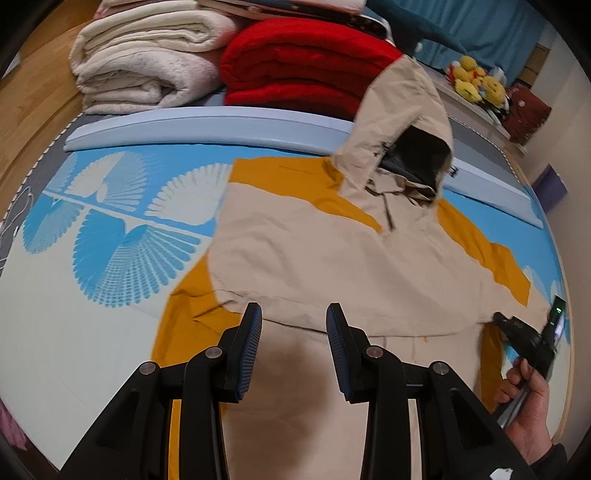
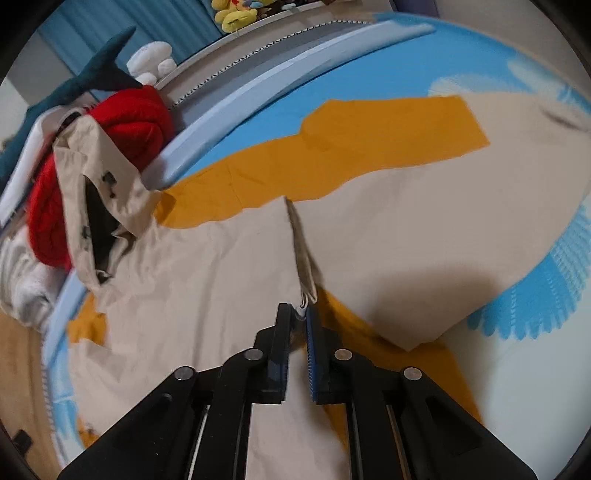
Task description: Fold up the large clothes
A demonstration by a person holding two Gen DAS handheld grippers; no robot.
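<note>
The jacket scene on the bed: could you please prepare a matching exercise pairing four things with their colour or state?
Things:
1. jacket
2. folded blanket
3. left hand-held gripper
4. right hand-held gripper

States:
A. red
B. pinching a fabric edge
C. beige with mustard panels
D. open, nothing between its fingers

Pairs: 1-C, 2-A, 3-D, 4-B

Looks like someone's bedroom at home. There's a bed (image 1: 110, 280) with a blue and white patterned sheet, folded cream blankets (image 1: 144, 62) and a red blanket (image 1: 295, 66) stacked at the far edge, yellow stuffed toys (image 1: 476, 79) on a ledge, teal curtains (image 1: 480, 26) behind and a wooden floor (image 1: 33, 103).
</note>
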